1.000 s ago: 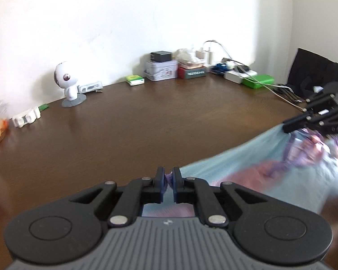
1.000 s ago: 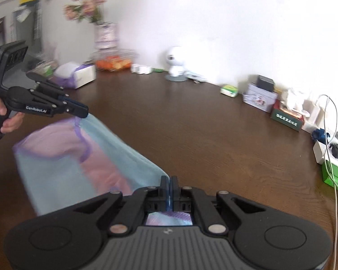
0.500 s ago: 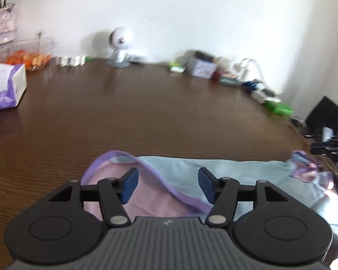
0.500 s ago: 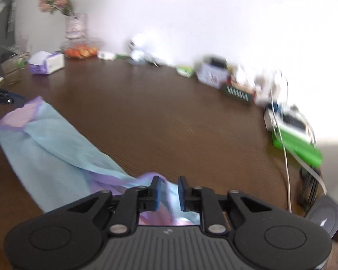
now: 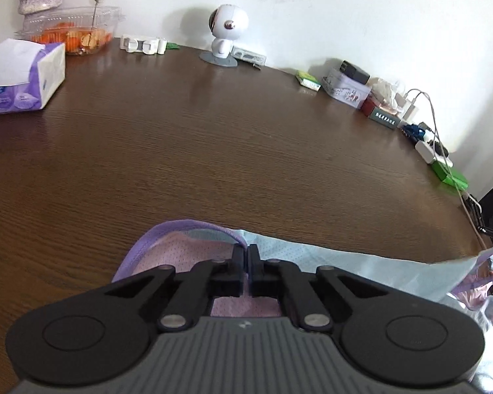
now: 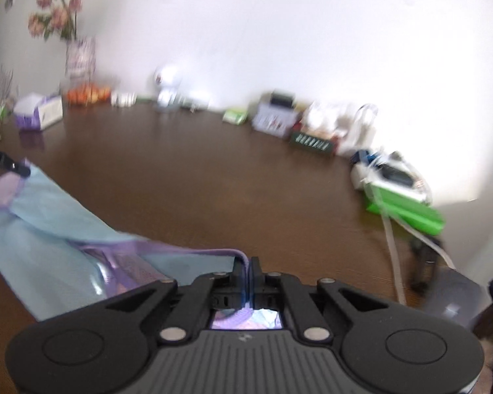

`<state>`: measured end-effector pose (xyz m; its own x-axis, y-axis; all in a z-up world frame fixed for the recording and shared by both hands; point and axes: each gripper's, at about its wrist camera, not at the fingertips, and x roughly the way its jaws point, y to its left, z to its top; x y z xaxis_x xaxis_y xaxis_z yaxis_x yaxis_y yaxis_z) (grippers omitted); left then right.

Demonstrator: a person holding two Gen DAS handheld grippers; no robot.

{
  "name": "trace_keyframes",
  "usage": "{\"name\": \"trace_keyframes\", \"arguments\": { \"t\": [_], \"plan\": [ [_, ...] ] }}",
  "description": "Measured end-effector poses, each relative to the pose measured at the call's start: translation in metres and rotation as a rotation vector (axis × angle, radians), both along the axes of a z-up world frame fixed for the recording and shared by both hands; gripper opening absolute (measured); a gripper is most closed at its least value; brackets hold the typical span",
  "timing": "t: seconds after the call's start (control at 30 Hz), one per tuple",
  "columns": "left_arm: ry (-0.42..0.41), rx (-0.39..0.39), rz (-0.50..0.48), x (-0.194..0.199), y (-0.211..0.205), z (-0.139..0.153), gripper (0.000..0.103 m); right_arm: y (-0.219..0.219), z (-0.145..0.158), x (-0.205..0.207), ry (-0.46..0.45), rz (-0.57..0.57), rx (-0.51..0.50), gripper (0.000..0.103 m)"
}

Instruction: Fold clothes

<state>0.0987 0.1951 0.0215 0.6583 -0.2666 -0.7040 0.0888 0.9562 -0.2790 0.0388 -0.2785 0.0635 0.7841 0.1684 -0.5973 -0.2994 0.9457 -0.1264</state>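
Observation:
A light blue garment [image 5: 361, 269] with pink mesh lining and purple trim lies stretched along the near edge of the brown table [image 5: 213, 164]. My left gripper [image 5: 247, 252] is at its left end, jaws closing tight, the purple trim pinched between the pads. My right gripper [image 6: 249, 264] holds the other end the same way, pads pressed on the purple edge of the garment [image 6: 49, 216]. In the right wrist view, the left gripper's tip [image 6: 19, 170] shows at the far left on the cloth.
A tissue box [image 5: 19, 78], a clear tub of orange food [image 5: 72, 32] and a white figurine [image 5: 226, 29] stand along the back. Tins [image 5: 345, 88], chargers with cables [image 5: 424, 138] and a green box [image 5: 452, 177] crowd the right edge. A flower vase [image 6: 79, 55] stands far left.
Both grippers opened half a second ago and have shut again on the purple trim. The garment, held up in the air before, now lies spread on the table.

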Motion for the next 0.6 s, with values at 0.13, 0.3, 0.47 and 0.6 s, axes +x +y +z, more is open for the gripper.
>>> {"name": "trace_keyframes", "arguments": {
  "t": [0.13, 0.3, 0.47, 0.6],
  "plan": [
    [0.018, 0.029, 0.013, -0.012, -0.004, 0.002, 0.002, -0.004, -0.011, -0.027, 0.026, -0.007, -0.009, 0.001],
    [0.029, 0.031, 0.064, -0.013, 0.002, -0.006, 0.005, -0.004, -0.032, -0.039, 0.117, -0.051, -0.016, 0.002],
    [0.033, 0.023, 0.101, -0.028, 0.001, 0.001, 0.016, -0.004, -0.015, -0.05, 0.064, -0.022, 0.024, 0.018],
    [0.008, -0.031, 0.013, -0.046, -0.018, 0.006, 0.046, 0.011, -0.01, -0.054, 0.002, 0.102, 0.107, 0.024]
  ]
}}
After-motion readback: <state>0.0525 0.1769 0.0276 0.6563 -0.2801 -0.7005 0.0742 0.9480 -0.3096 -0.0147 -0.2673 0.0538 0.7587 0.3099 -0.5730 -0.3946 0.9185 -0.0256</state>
